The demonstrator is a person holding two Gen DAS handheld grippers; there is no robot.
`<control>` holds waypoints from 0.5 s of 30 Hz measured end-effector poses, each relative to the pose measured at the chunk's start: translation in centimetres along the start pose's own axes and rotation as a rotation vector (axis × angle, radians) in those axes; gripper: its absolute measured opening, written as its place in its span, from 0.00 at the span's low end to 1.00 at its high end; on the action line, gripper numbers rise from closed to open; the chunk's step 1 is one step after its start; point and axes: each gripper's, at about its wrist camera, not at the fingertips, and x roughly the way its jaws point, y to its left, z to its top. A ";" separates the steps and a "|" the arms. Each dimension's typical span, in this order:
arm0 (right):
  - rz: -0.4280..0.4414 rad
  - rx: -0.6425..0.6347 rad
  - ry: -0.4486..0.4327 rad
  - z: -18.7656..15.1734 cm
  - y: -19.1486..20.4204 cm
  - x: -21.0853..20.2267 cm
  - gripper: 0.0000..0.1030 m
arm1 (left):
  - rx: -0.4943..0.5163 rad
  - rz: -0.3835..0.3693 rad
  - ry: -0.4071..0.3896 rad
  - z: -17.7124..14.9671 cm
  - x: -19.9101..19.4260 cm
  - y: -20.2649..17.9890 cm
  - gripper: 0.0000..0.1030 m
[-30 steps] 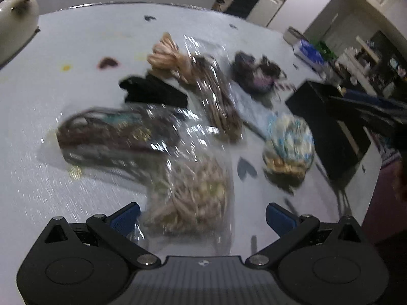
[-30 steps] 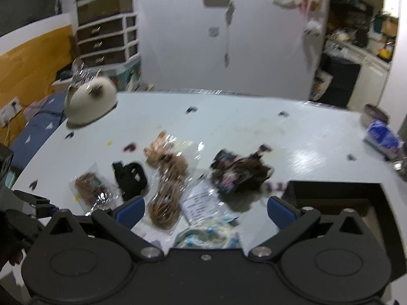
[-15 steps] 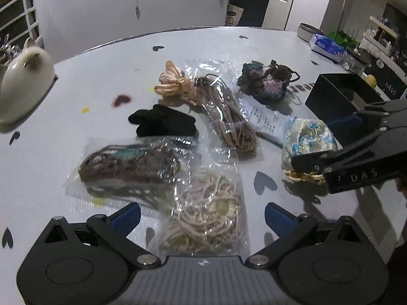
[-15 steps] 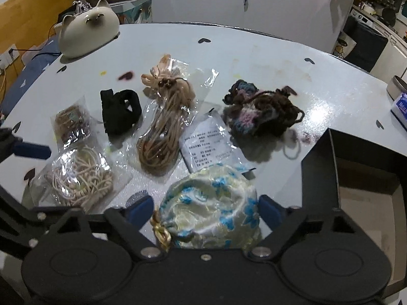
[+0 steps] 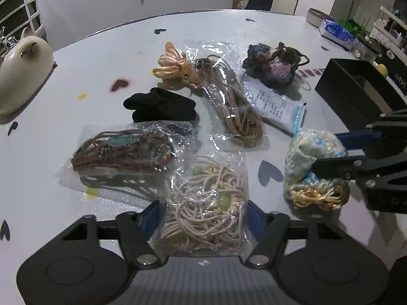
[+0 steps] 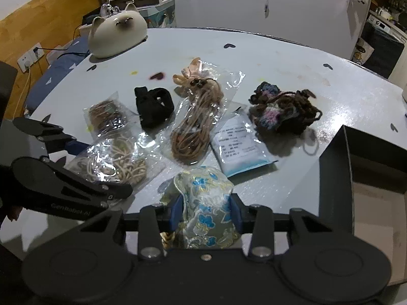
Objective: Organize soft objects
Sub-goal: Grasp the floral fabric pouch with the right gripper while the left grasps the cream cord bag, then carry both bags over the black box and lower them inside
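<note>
My left gripper (image 5: 202, 218) is shut on a clear bag of cream cords (image 5: 206, 203) at the table's near edge; it also shows in the right wrist view (image 6: 114, 167). My right gripper (image 6: 206, 212) is shut on a blue-flowered brocade pouch (image 6: 206, 200), which also shows in the left wrist view (image 5: 310, 162). Farther back lie a bag of brown cords (image 5: 122, 152), a black fabric piece (image 5: 160, 108), a bag of tan cords (image 5: 234, 111), a peach bow (image 5: 173, 63), a white packet (image 5: 277, 109) and a dark crocheted pouch (image 5: 272, 63).
A black open box (image 6: 356, 167) stands at the right of the white round table (image 5: 89, 50). A ceramic cat figure (image 6: 117, 35) sits at the far left edge. A tissue pack (image 5: 335, 30) lies far right.
Both grippers have closed: the left onto the cream cord bag, the right onto the brocade pouch. Both have moved in closer to the table.
</note>
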 end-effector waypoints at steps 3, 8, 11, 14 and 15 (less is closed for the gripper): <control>0.012 0.002 -0.001 -0.2 0.1 -0.1 0.37 | -0.020 -0.018 -0.002 -0.3 -0.4 0.1 0.60; 0.023 -0.006 -0.008 -0.6 0.5 -0.6 0.32 | -0.056 -0.049 -0.007 -1.3 -1.4 -0.2 0.59; 0.030 -0.011 -0.013 -0.8 0.6 -0.8 0.32 | -0.076 -0.063 -0.014 -2.0 -2.0 -0.5 0.59; 0.033 -0.020 -0.021 -1.0 0.8 -1.1 0.31 | -0.097 -0.066 -0.035 -2.5 -2.8 -0.7 0.59; 0.031 -0.024 -0.020 -1.1 0.9 -1.1 0.32 | -0.104 -0.066 -0.042 -2.6 -3.0 -0.7 0.59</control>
